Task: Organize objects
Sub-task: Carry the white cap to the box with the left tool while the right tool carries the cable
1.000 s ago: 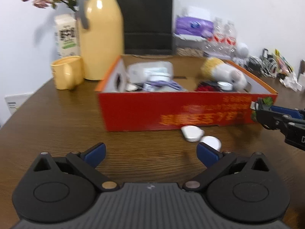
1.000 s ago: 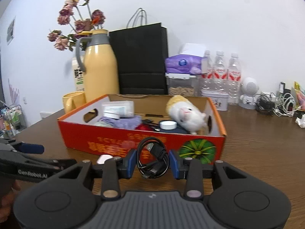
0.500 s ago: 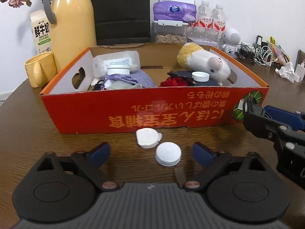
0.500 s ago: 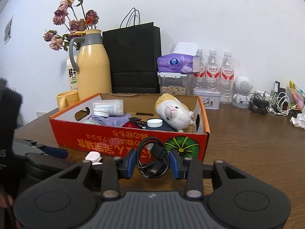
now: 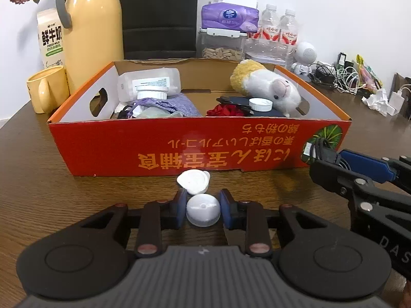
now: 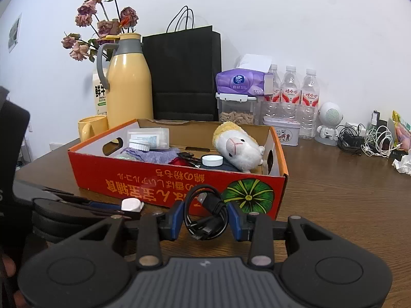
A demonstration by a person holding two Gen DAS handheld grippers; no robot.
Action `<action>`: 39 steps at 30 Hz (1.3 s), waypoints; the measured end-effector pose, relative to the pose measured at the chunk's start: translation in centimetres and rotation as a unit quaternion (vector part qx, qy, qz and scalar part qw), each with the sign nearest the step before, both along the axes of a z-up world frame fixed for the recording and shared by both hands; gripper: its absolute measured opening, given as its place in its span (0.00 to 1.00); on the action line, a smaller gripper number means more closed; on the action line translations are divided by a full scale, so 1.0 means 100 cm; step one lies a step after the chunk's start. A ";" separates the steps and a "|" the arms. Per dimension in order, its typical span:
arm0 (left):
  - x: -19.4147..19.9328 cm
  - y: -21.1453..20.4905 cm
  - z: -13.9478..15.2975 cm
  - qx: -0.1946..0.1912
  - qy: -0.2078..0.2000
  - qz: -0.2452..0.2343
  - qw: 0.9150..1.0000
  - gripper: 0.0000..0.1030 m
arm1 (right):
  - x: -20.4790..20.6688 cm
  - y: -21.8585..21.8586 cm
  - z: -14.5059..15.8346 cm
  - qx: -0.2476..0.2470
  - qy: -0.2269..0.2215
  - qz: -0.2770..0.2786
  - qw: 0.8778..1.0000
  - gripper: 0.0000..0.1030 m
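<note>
Pinching: left claw (image 5: pixel 203 206) just closed on white cap (image 5: pixel 203 211) | right claw (image 6: pixel 206 218) clamps black cable (image 6: pixel 205 215), partly hidden

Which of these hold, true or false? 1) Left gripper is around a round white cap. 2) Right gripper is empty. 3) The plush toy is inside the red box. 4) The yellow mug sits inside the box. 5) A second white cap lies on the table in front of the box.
1) True. The left gripper has just been closing and its pads sit against the round white cap.
2) False. The right gripper is shut on a coiled black cable.
3) True. The plush toy lies in the red box.
4) False. The yellow mug stands on the table outside the box, beside the yellow thermos.
5) True. The second white cap lies just before the box's front wall.
</note>
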State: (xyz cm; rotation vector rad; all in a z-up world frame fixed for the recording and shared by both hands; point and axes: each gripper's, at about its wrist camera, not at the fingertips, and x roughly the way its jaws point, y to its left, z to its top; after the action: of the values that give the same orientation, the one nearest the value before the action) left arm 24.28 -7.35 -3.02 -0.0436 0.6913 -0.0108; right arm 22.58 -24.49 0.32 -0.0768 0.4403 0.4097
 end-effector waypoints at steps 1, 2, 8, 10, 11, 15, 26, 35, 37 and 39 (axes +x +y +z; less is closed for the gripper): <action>-0.001 -0.001 0.000 0.001 -0.002 -0.002 1.000 0.28 | 0.000 0.000 0.000 -0.001 0.000 0.000 1.000 0.35; -0.002 -0.001 0.001 0.002 -0.004 -0.004 1.000 0.28 | 0.000 0.000 0.000 -0.001 0.000 0.000 1.000 0.35; -0.008 0.001 0.005 0.000 -0.018 -0.009 1.000 0.28 | 0.000 0.001 0.000 -0.001 0.000 0.000 1.000 0.35; -0.011 0.003 0.007 -0.002 -0.024 -0.011 1.000 0.28 | 0.000 0.001 0.000 -0.001 -0.001 0.000 1.000 0.35; -0.014 0.003 0.009 -0.003 -0.029 -0.012 0.999 0.28 | 0.000 0.000 -0.001 -0.001 -0.002 -0.001 1.000 0.35; -0.023 0.005 0.017 -0.006 -0.051 -0.015 0.999 0.28 | -0.002 0.000 0.000 0.000 -0.006 0.001 1.000 0.35; -0.036 0.019 0.060 -0.023 -0.116 -0.019 0.993 0.28 | -0.004 0.007 0.020 -0.001 -0.032 0.011 0.999 0.35; 0.002 0.034 0.089 -0.027 -0.144 0.006 0.989 0.28 | 0.030 0.040 0.050 -0.018 -0.063 0.030 0.997 0.35; 0.014 0.039 0.090 -0.037 -0.147 0.017 0.988 0.28 | 0.043 0.049 0.052 -0.016 -0.064 0.027 0.997 0.35; 0.026 0.044 0.090 -0.043 -0.147 0.026 0.988 0.28 | 0.056 0.057 0.052 -0.013 -0.061 0.025 0.998 0.35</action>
State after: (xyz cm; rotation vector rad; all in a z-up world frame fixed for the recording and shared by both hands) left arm 26.87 -2.99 5.95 -0.1411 0.3942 0.0036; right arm 28.18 -18.80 5.55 -0.1380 0.3249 0.4454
